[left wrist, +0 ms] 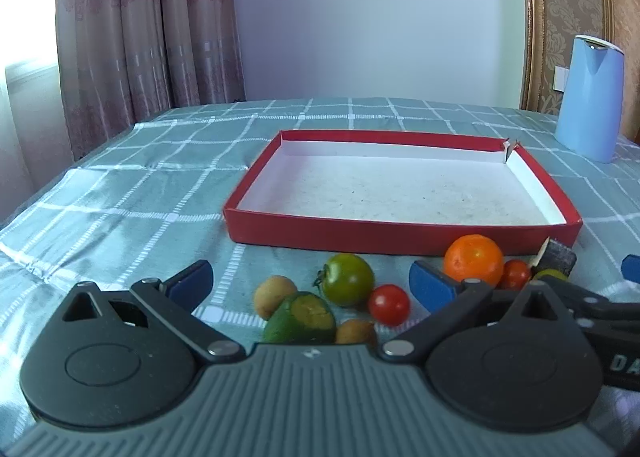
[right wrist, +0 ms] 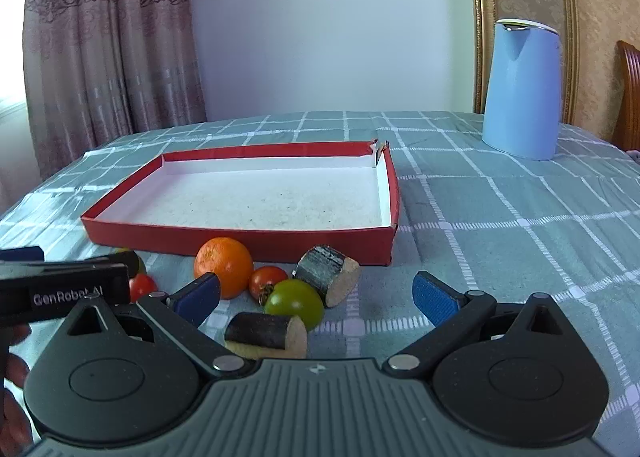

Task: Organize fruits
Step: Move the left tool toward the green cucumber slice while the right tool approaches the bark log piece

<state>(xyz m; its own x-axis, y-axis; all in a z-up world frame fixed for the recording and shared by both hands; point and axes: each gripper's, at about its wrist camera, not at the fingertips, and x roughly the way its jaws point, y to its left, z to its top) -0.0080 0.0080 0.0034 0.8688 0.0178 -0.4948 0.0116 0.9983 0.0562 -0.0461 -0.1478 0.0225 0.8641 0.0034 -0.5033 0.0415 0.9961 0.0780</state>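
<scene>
Red tray point(left wrist: 400, 235), white inside, sits mid-frame on the checked tablecloth point(left wrist: 132, 177); nothing in it. Fruit lies in a loose cluster in front of its near wall. Left gripper point(left wrist: 310, 287) spread wide, holding nothing; between its fingers: green tomato point(left wrist: 347, 278), red cherry tomato point(left wrist: 389, 304), cut lime point(left wrist: 300, 317), two small tan fruits. Orange point(left wrist: 474, 260) at lower right, close to the tray wall. Right gripper point(right wrist: 316, 295) also wide, holding nothing, with a second green tomato point(right wrist: 294, 303) and two dark-skinned cut pieces point(right wrist: 326, 272) between its fingers. Blue kettle point(right wrist: 520, 91) upper right.
</scene>
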